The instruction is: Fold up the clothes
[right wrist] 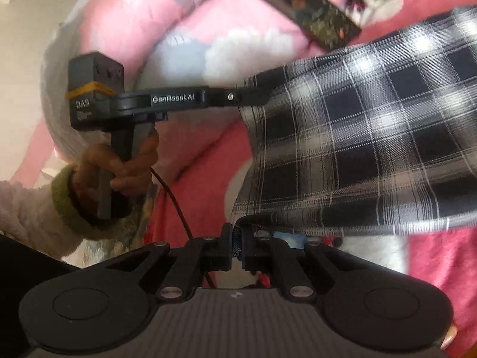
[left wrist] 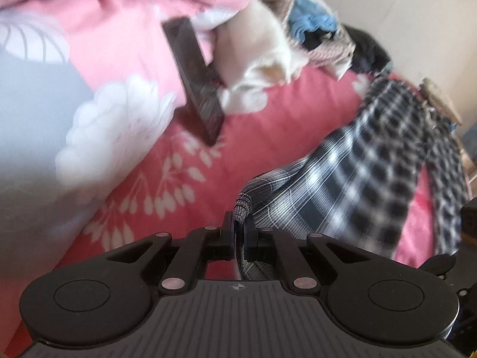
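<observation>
A: What fills the scene?

B: A bed under a red and pink floral cover, with a grey and pink quilt bunched along one side.

A: And the clothes?

B: A black-and-white plaid garment hangs stretched above the bed, between the two claws. A heap of other clothes sits at the far edge, with a white piece nearest.

A: How do the claws stand?

B: The left claw is clamped on a bunched corner of the plaid cloth. The right claw is pinched shut on the cloth's lower edge.

A: Anything of the person?

B: In the right wrist view, a hand in a fuzzy sleeve with a green cuff grips the left tool's handle.

A: Anything smaller?

B: A dark phone lies on the cover, just beside the white piece.
</observation>
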Demonstrator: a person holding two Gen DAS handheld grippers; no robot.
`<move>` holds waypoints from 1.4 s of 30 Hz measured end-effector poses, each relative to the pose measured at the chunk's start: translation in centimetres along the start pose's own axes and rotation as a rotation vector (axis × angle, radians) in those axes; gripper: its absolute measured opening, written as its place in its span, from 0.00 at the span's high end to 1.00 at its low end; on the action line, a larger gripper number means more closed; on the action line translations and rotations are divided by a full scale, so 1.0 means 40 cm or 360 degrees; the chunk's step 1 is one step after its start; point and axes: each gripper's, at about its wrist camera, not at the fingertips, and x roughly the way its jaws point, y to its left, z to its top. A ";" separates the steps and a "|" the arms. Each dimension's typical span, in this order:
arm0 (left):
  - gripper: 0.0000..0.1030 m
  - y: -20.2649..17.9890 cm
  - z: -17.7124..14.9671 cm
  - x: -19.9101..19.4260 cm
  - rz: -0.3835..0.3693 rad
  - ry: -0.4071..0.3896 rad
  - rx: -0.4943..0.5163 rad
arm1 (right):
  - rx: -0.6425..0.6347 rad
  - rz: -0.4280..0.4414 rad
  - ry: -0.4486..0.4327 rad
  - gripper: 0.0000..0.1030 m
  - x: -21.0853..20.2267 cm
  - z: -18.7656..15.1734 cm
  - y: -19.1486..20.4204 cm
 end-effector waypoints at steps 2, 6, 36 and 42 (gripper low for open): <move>0.97 0.006 -0.009 0.024 0.0029 0.0049 0.0009 | 0.0015 -0.0030 0.0055 0.94 0.016 0.001 -0.008; 0.93 0.015 -0.033 0.070 0.0085 0.0132 0.0040 | 0.0086 -0.0157 0.0141 0.89 0.060 -0.007 -0.023; 0.62 -0.021 0.006 0.080 0.0091 -0.0092 0.0009 | 0.0386 -0.0827 -0.0640 0.44 -0.317 0.095 -0.032; 0.62 -0.031 0.017 0.140 0.0111 -0.0007 0.0108 | 0.0460 -0.1043 -0.0724 0.45 -0.316 0.196 -0.115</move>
